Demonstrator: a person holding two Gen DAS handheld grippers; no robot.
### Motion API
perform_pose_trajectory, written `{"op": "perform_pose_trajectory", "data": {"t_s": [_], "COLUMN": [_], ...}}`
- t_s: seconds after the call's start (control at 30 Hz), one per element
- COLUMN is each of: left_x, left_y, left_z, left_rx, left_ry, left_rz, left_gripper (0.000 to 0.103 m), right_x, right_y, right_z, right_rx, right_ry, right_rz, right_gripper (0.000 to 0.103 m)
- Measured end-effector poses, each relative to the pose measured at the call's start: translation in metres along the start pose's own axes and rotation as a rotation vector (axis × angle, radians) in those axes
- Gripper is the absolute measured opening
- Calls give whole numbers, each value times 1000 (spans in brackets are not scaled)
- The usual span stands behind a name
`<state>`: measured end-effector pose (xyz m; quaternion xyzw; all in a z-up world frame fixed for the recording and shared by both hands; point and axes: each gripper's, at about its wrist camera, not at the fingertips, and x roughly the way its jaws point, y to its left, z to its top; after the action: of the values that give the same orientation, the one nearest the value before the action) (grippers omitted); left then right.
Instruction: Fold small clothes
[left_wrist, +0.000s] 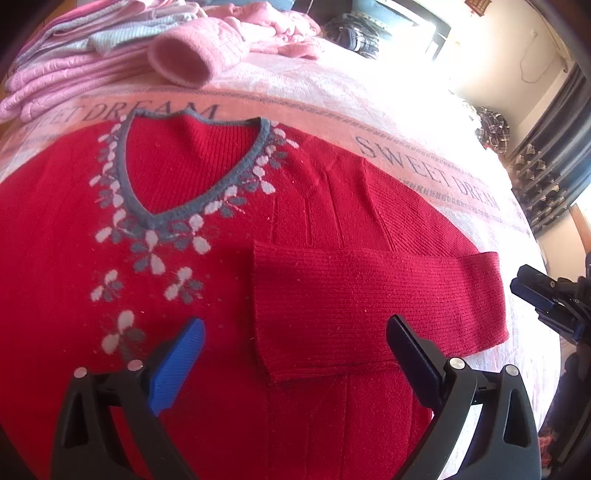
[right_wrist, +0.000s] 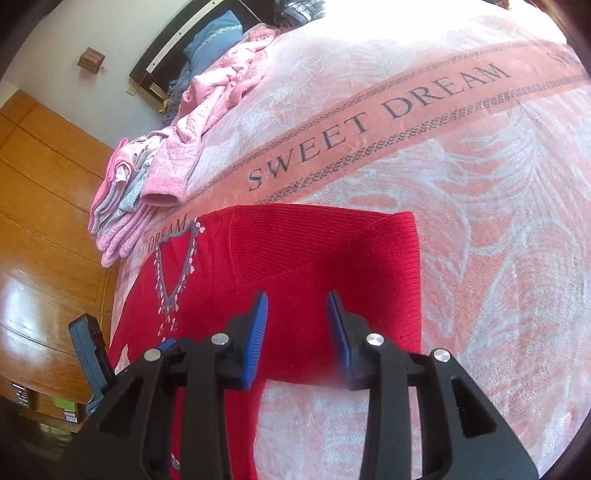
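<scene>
— While the red sweater (left_wrist: 258, 295) lies front-up on the pink blanket (left_wrist: 332, 110), where exactly does its sleeve sit?

— The sleeve (left_wrist: 369, 295) is folded across the chest, cuff end toward the middle, just below the grey V-neck (left_wrist: 177, 214) with its white and grey flower pattern. In the right wrist view the sweater (right_wrist: 314, 258) lies just below the "SWEET DREAM" band (right_wrist: 369, 122) woven into the blanket (right_wrist: 480, 221), its collar edge overlapping the band's lettering at the left.

— And the left gripper (left_wrist: 295, 332)?

— Its jaws are spread wide, nothing between them. It hangs over the sweater's lower half, and the cuff end of the folded sleeve shows in the gap. Whether the tips touch the knit, I cannot tell.

— The right gripper (right_wrist: 297, 325)?

— Also released, with a narrower gap and no cloth caught in it. It sits over the folded sleeve near the sweater's right edge. From the left wrist view it shows at the far right (left_wrist: 546, 295), beside the sleeve's fold.

— Anything else on the bed?

— A stack of folded pink and pale blue clothes (left_wrist: 74, 55) beyond the collar, with a loose pink garment (left_wrist: 192, 55) on it, one cuff opening toward the camera. More crumpled pink clothing (left_wrist: 277, 29) lies farther back. A wooden wardrobe (right_wrist: 37, 221) stands to the left in the right wrist view.
</scene>
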<state>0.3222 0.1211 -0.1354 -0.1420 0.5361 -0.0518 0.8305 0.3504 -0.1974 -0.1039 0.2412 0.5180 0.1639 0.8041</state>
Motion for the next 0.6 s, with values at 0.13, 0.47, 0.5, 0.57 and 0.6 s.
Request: {"op": "perform_pose_trajectory", "data": {"t_s": [0.13, 0.47, 0.5, 0.57, 0.6], "left_x": [6, 5, 3, -1, -4], "left_y": [-11, -5, -1, 5, 6], "left_z": [-2, 9, 11, 13, 14], "left_rx": [-21, -38, -45, -47, -41], "left_ry": [2, -6, -9, -21, -33], "left_rz": [6, -54, -79, -118, -126], "left_gripper": [99, 16, 11, 9, 8], "right_x": [0, -6, -6, -5, -5], "right_y": [-6, -12, -12, -13, -13], "right_z": [-3, -3, -3, -2, -2], "right_rx": [0, 0, -1, 5, 8], "right_ry": [5, -15, -17, -18, -18], "right_rz": [-9, -50, -45, -38, -34], "right_gripper": [34, 54, 51, 46, 43]}}
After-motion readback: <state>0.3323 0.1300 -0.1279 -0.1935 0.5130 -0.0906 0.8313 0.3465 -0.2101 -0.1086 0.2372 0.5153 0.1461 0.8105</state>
